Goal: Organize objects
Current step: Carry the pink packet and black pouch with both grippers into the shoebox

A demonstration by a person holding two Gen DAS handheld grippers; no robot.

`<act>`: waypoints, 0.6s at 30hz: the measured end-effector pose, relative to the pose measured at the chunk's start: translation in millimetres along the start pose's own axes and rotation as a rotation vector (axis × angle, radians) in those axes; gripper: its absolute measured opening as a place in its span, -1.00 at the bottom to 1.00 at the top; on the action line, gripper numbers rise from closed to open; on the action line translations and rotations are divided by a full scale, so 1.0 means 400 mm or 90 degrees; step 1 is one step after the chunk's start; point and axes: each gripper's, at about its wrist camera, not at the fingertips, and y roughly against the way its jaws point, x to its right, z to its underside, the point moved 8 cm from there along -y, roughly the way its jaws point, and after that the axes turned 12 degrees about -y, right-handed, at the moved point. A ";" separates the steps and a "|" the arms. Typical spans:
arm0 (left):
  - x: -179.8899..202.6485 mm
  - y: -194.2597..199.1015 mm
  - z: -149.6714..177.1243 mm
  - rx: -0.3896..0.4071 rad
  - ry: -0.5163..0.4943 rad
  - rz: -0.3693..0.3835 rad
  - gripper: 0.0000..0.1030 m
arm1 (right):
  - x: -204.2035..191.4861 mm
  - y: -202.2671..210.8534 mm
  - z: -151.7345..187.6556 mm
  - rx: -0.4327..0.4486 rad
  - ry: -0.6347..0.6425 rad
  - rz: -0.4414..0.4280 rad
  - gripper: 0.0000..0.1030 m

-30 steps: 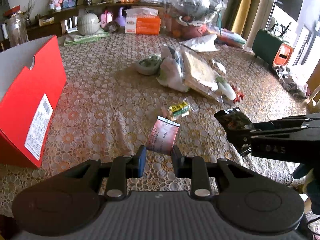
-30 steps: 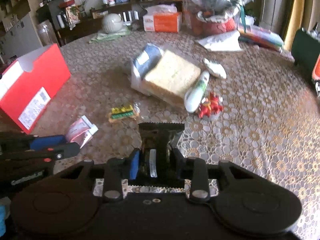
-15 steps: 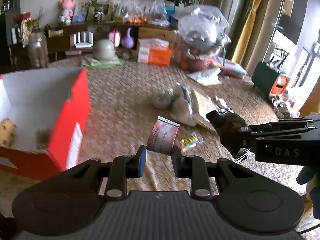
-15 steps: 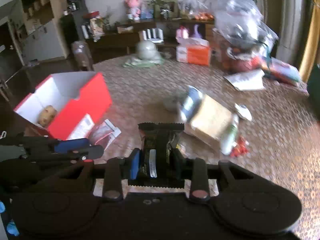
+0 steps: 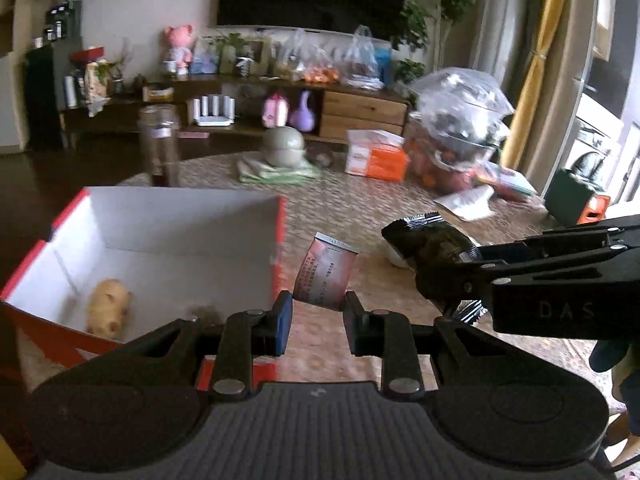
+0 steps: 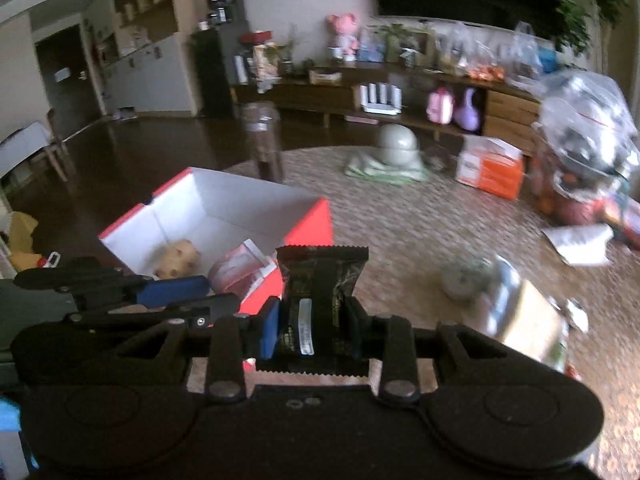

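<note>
Left wrist view: the left gripper [image 5: 317,318] clamps the lower edge of a pink sachet [image 5: 325,273], which stands upright between the pads above the table [image 5: 352,200]. At 9 o'clock from the sachet sits the red box [image 5: 168,240], open on top and white inside, with a potato [image 5: 109,307] lying on its floor near the left corner and a small dark item, too blurred to identify, just right of it. At 3 o'clock the right gripper [image 5: 444,280] enters from the frame's right edge, clenched on a black packet [image 5: 430,248] that juts toward 10 o'clock. Beyond the box, at 12 o'clock, stands a jar [image 5: 159,145]; a grey-green pot [image 5: 283,146] and an orange tissue box [image 5: 376,156] lie near the table's far edge. Right wrist view: the right gripper [image 6: 313,330] holds the black packet [image 6: 320,288] upright between its pads, squeezed at the middle. At 9 o'clock the left gripper [image 6: 224,294] carries the pink sachet [image 6: 238,266] over the box's [image 6: 308,224] near right corner; the potato [image 6: 178,258] shows inside. A bag of bread [image 6: 524,316], blurred, lies on the table [image 6: 400,216] at 3 o'clock.
</note>
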 end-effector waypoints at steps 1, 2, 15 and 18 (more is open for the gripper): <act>-0.018 0.004 -0.001 0.001 0.002 -0.006 -0.49 | -0.018 -0.011 -0.007 -0.001 0.005 -0.005 -0.34; -0.040 0.007 -0.003 0.002 0.004 -0.014 -0.49 | -0.034 -0.020 -0.013 -0.003 0.008 -0.009 -0.34; -0.278 -0.019 0.020 -0.033 0.004 -0.096 -0.49 | -0.199 -0.170 -0.058 -0.039 0.049 -0.060 -0.34; -0.315 -0.036 0.024 -0.043 -0.006 -0.105 -0.49 | -0.225 -0.210 -0.053 -0.049 0.060 -0.051 -0.34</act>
